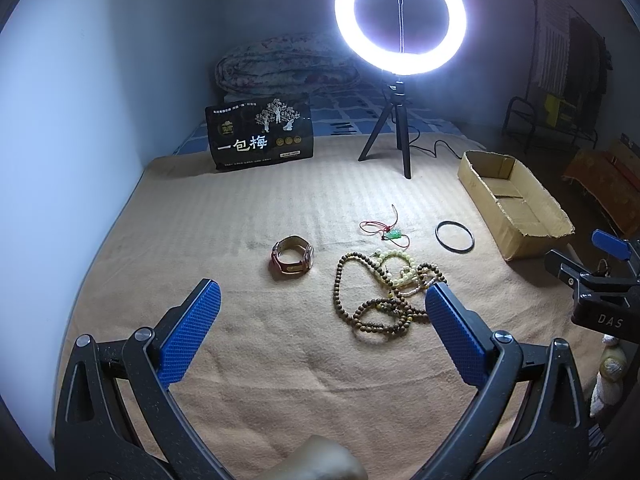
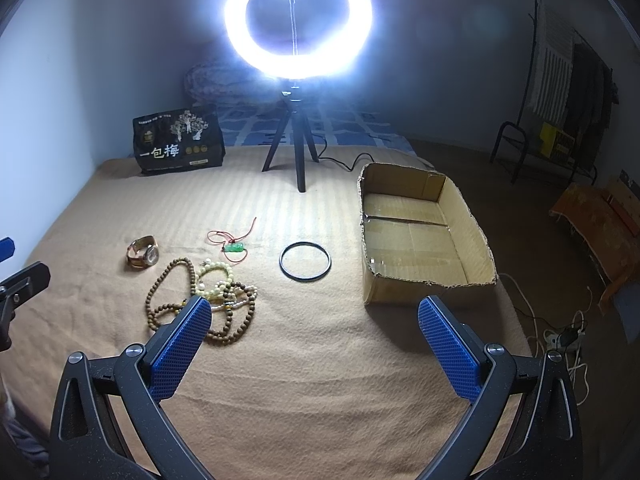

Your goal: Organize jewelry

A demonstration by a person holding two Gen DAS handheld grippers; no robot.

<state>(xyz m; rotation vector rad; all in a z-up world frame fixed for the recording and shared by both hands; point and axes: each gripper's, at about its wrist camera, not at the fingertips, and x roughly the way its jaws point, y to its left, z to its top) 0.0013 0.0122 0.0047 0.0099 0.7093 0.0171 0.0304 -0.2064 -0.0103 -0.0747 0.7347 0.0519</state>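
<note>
On a tan blanket lie a wristwatch (image 1: 293, 258) (image 2: 143, 256), a tangle of brown and pale bead strings (image 1: 384, 296) (image 2: 208, 296), a green pendant on a red cord (image 1: 394, 234) (image 2: 235, 247) and a dark ring bangle (image 1: 455, 237) (image 2: 305, 262). An open cardboard box (image 1: 516, 200) (image 2: 420, 232) sits to the right, nothing inside. My left gripper (image 1: 322, 296) hovers open just short of the beads and watch. My right gripper (image 2: 316, 312) is open above bare blanket between the beads and the box; it also shows at the right edge of the left wrist view.
A lit ring light on a tripod (image 1: 400, 136) (image 2: 298, 148) stands behind the jewelry, its cable trailing right. A black snack bag (image 1: 260, 138) (image 2: 178, 142) leans near the wall. A folded quilt (image 1: 284, 64) lies at the back. Cables and a power strip (image 2: 564, 338) lie off the bed's right edge.
</note>
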